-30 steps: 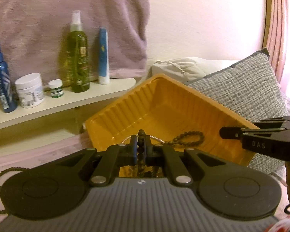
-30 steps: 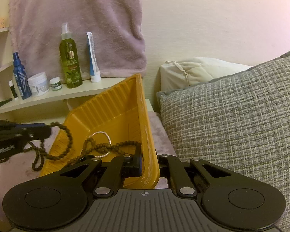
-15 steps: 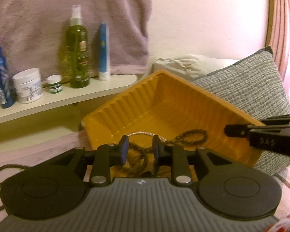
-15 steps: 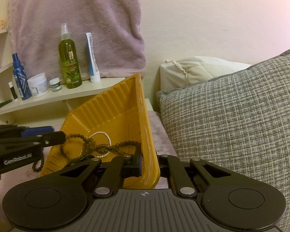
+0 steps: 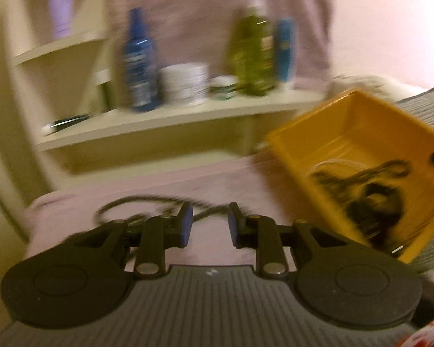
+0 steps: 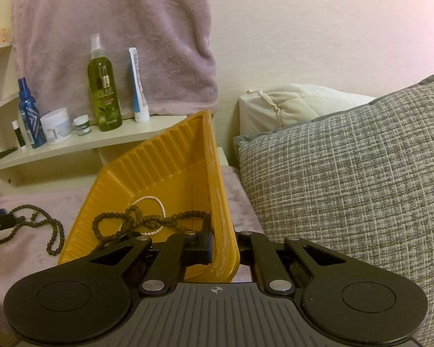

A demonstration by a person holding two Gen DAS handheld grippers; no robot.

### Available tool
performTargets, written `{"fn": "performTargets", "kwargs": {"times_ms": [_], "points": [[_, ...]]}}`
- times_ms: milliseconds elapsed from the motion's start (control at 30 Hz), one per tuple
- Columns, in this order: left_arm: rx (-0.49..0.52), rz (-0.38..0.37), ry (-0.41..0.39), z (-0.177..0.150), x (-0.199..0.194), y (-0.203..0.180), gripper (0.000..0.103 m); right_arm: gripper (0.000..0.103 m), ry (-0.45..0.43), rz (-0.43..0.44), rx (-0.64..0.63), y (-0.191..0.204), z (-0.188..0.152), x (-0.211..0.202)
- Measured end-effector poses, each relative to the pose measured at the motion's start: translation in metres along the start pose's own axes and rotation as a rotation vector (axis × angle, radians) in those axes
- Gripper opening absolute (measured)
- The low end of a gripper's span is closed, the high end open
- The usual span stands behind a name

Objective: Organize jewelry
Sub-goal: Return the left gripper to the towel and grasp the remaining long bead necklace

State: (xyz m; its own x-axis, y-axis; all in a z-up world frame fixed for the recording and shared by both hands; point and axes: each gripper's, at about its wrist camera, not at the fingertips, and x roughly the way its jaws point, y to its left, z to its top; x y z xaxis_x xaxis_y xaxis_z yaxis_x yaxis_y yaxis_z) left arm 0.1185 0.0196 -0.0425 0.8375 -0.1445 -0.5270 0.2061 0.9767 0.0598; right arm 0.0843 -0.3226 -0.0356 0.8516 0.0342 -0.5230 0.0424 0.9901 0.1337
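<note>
My right gripper (image 6: pixel 223 245) is shut on the near wall of the yellow tray (image 6: pixel 159 162) and holds it tilted above the pink bed cover. A dark bead necklace (image 6: pixel 121 219) and a white pearl bracelet (image 6: pixel 156 202) lie in the tray. A second dark bead necklace (image 6: pixel 52 231) lies on the cover to the tray's left. In the blurred left wrist view, my left gripper (image 5: pixel 209 227) stands open with nothing between its blue pads, just short of that necklace (image 5: pixel 147 201). The tray (image 5: pixel 358 115) is off to its right.
A cream shelf (image 6: pixel 81 141) behind the tray carries a green spray bottle (image 6: pixel 104 95), a blue bottle (image 6: pixel 29 118), a white jar (image 6: pixel 56 125) and a tube. A pink towel (image 6: pixel 115 29) hangs above it. A grey cushion (image 6: pixel 347 173) and a white pillow (image 6: pixel 298 104) are at the right.
My left gripper opened, let the dark beads drop into the tray, then swung left to the necklace on the cover. The right gripper and tray kept still.
</note>
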Motion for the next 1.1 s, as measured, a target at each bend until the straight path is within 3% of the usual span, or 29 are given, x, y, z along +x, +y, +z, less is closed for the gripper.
{"fn": "performTargets", "kwargs": {"times_ms": [267,900,1000,1100], "points": [[0.004,0.110,0.055,-0.023,0.017,0.052,0.023,0.007,0.007,-0.014,-0.016,0.000,-0.001,0.003],[0.040,0.061,0.135,-0.033,0.059,0.058,0.022,0.007,0.026,-0.029,-0.041,-0.001,-0.002,0.010],[0.030,0.037,0.149,-0.030,0.060,0.059,0.007,0.007,0.023,-0.026,-0.044,-0.001,-0.001,0.010],[0.027,0.038,0.145,-0.027,0.058,0.059,0.006,0.007,0.021,-0.022,-0.044,-0.001,-0.001,0.010]]}}
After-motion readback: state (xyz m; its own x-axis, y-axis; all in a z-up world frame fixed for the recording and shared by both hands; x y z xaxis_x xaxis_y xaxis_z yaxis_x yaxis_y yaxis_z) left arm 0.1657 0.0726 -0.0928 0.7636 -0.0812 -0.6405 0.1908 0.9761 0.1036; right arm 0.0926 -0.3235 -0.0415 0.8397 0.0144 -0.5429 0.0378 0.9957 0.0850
